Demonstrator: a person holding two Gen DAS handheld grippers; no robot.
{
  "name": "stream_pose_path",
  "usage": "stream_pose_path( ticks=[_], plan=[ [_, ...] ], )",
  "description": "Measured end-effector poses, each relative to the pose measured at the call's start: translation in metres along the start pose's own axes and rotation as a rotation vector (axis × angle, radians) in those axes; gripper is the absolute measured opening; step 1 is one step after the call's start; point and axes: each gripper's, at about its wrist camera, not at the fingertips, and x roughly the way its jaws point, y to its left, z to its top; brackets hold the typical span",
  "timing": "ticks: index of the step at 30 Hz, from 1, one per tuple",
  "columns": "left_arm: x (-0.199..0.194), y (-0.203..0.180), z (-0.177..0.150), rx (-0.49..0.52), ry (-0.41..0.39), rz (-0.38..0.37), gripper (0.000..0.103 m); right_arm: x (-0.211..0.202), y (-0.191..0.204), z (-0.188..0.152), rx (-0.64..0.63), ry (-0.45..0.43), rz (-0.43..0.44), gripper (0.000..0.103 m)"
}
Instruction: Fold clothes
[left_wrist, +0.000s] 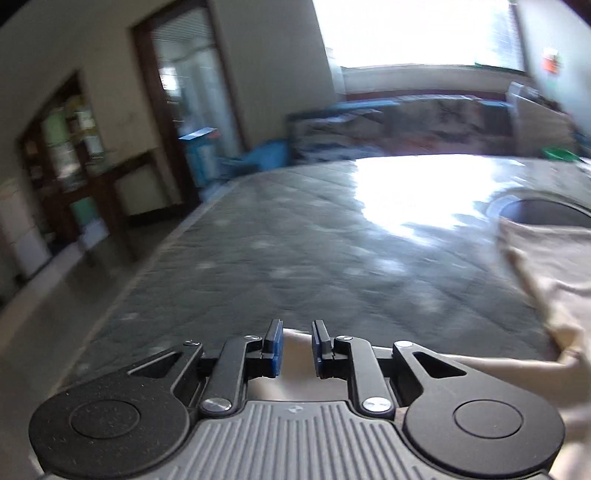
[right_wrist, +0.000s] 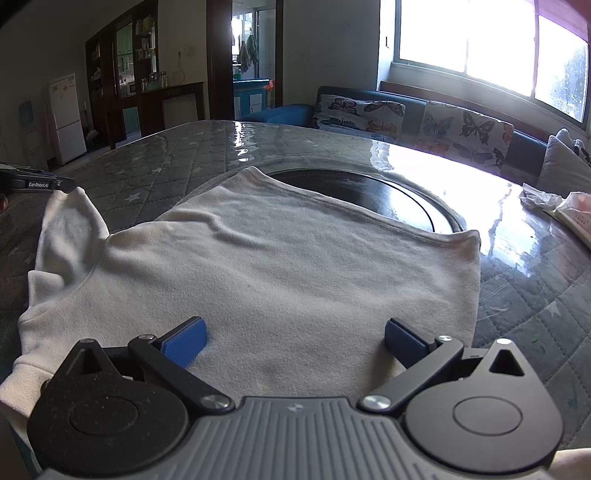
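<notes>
Both grippers tilt downward over the quilted grey table (right_wrist: 177, 166). The right gripper (right_wrist: 295, 341) gapes over the cream fleece garment (right_wrist: 280, 266); the left gripper (left_wrist: 297, 347), slightly parted, holds nothing at its left edge.

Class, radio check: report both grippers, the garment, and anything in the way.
Left gripper open a little, nothing between pads. Right gripper wide open over white garment, not gripping. Garment spread flat on quilted table, far edge overlapping dark round inset. Nothing on garment.
</notes>
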Motion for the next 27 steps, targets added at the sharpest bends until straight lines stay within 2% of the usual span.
stream_pose_path(
  ticks=[3, 7, 12, 15, 18, 20, 22, 24, 27],
  plan=[
    [0.012, -0.014, -0.003, 0.075, 0.031, -0.021, 0.018, 0.000, -0.001, 0.000, 0.002, 0.000, 0.002, 0.103],
    [0.023, -0.017, -0.002, 0.086, 0.016, 0.019, 0.019, 0.001, 0.000, 0.000, 0.003, 0.000, 0.003, 0.103],
    [0.038, -0.023, -0.007, 0.134, 0.003, 0.155, 0.020, 0.000, 0.000, 0.000, 0.004, -0.001, 0.003, 0.103],
    [0.030, -0.018, 0.001, 0.042, 0.017, 0.130, 0.020, 0.000, 0.000, 0.000, 0.004, -0.001, 0.003, 0.103],
    [-0.001, -0.023, 0.009, -0.006, -0.045, 0.039, 0.020, 0.000, 0.000, 0.000, 0.004, -0.001, 0.002, 0.103],
    [-0.028, -0.035, 0.009, -0.023, -0.076, -0.096, 0.021, 0.000, 0.000, 0.000, 0.002, -0.001, 0.001, 0.103],
    [-0.048, -0.055, 0.002, -0.003, -0.080, -0.222, 0.021, 0.000, 0.000, 0.000, 0.001, 0.000, 0.000, 0.103],
    [-0.060, -0.077, -0.011, 0.019, -0.060, -0.314, 0.021, 0.000, 0.000, 0.001, -0.002, -0.001, -0.003, 0.103],
    [-0.070, -0.106, -0.029, 0.059, -0.035, -0.377, 0.022, -0.001, 0.001, 0.001, -0.008, -0.001, -0.007, 0.103]
  ],
)
